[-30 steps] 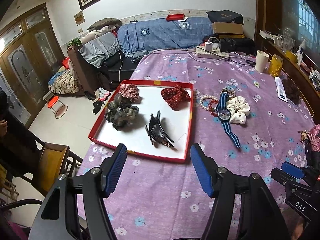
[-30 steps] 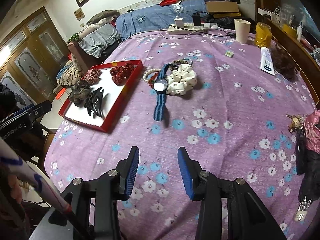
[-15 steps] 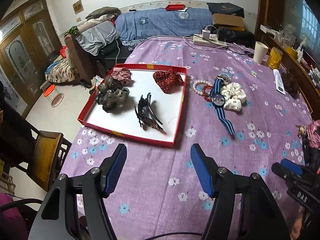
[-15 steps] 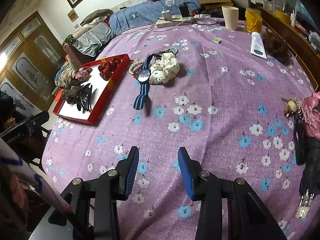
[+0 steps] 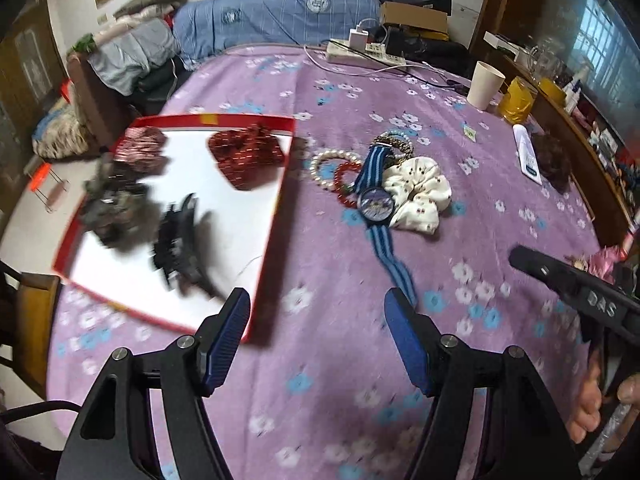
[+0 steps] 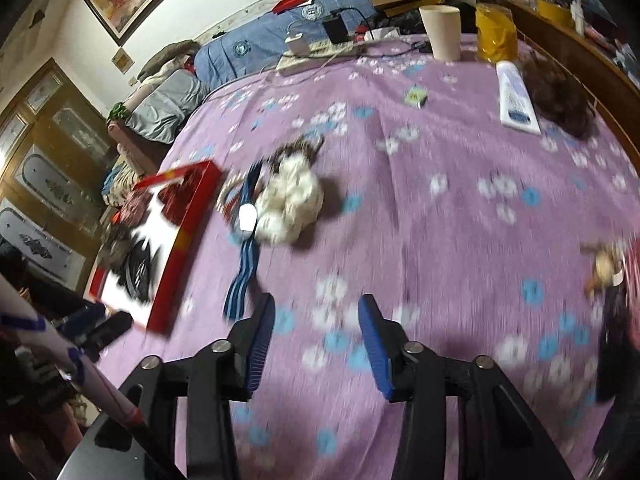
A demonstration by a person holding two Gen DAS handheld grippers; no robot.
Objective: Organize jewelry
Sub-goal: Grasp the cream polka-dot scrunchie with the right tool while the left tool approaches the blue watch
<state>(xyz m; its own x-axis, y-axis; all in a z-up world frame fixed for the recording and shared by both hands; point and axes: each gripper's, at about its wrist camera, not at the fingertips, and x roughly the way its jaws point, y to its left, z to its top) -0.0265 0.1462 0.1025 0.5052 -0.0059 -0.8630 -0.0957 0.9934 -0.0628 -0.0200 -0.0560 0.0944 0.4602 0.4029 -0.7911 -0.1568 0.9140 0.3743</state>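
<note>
A red-rimmed white tray [image 5: 276, 216] lies on the purple flowered cloth, holding a red scrunchie [image 5: 246, 152], a patterned scrunchie [image 5: 142, 152], a grey-green scrunchie [image 5: 112, 208] and a black hair claw [image 5: 180, 248]. To its right lie a blue striped watch [image 5: 376, 204], a white scrunchie [image 5: 418, 192], a pearl bracelet [image 5: 324, 160] and a red bead bracelet [image 5: 344, 180]. My left gripper [image 5: 318, 320] is open and empty, above the cloth near the tray's front right corner. My right gripper [image 6: 316, 324] is open and empty, near the watch strap [image 6: 242, 280]; the white scrunchie [image 6: 288, 200] lies beyond.
A paper cup [image 5: 484, 84], a yellow jar [image 5: 516, 100], a white tube [image 5: 528, 152] and a dark hairpiece [image 5: 556, 160] sit at the far right. A power strip [image 5: 364, 50] with cables lies at the back. Pink and dark items [image 6: 616, 280] lie at the right edge.
Both grippers moved forward toward the jewelry pile, which now looks larger and closer. The left view swung right, off the tray. Both stay open.
</note>
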